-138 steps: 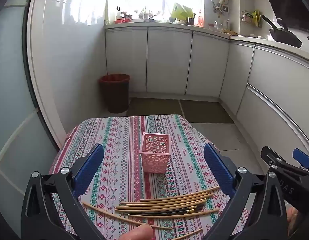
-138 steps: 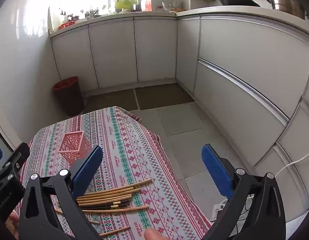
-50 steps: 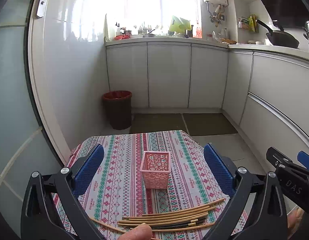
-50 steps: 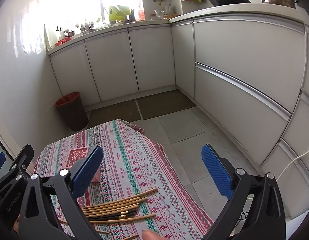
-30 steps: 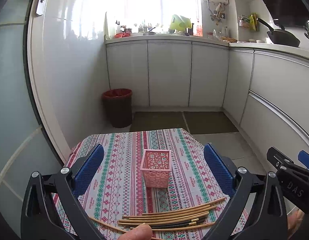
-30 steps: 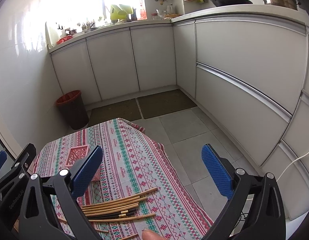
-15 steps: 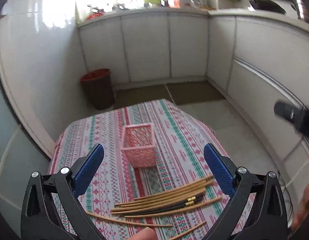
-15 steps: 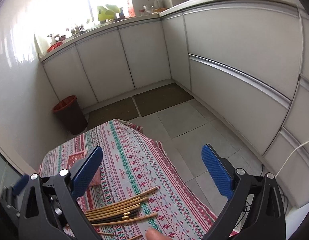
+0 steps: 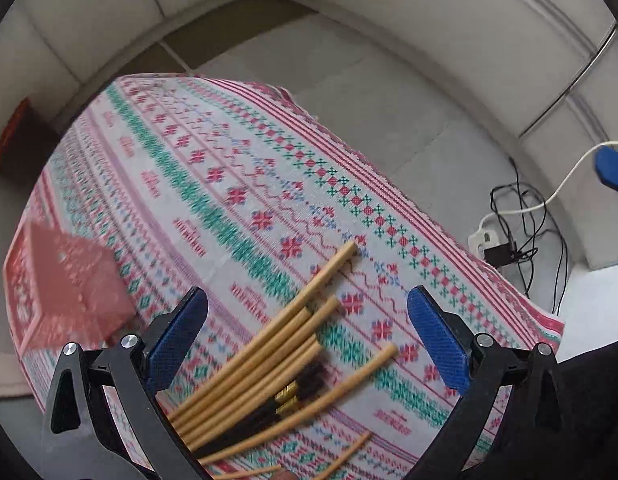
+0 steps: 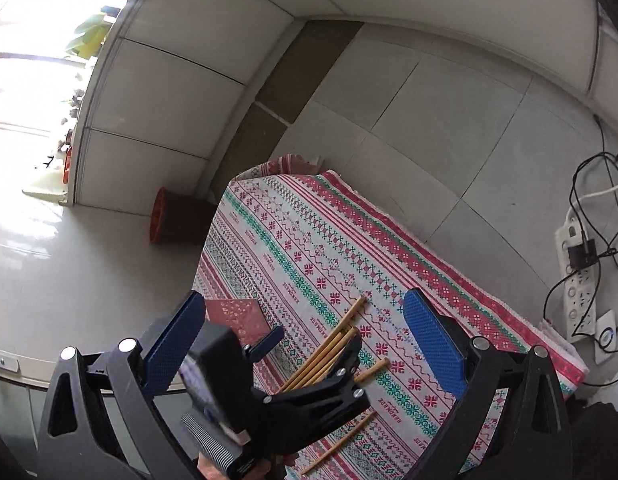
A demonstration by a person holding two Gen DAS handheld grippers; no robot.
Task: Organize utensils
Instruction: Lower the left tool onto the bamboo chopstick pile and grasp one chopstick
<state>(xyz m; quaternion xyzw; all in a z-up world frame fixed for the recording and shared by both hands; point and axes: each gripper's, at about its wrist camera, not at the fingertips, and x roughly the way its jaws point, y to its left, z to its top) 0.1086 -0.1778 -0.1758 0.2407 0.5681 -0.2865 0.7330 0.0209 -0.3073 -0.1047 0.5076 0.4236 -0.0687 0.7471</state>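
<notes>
A bundle of bamboo and dark chopsticks [image 9: 277,352] lies on the patterned tablecloth [image 9: 237,184]. My left gripper [image 9: 307,320] hangs open just above it, with the bundle's ends between the blue pads and nothing gripped. A pink lattice basket [image 9: 61,284] stands to the left, blurred. In the right wrist view my right gripper [image 10: 305,328] is open and empty, higher up, looking down on the left gripper [image 10: 311,350]. The left gripper's body hides the near part of the chopsticks [image 10: 337,344]. The pink basket [image 10: 237,316] sits behind its left finger.
Single chopsticks [image 10: 341,440] lie loose near the table's front edge. A red bin [image 10: 169,220] stands on the floor beyond the table. A power strip [image 10: 581,280] with cables lies on the tiles to the right. White cabinets line the walls.
Both views have swung from facing the kitchen to looking down at the table. The left gripper has dropped close over the chopstick bundle, and the right gripper now sits above it.
</notes>
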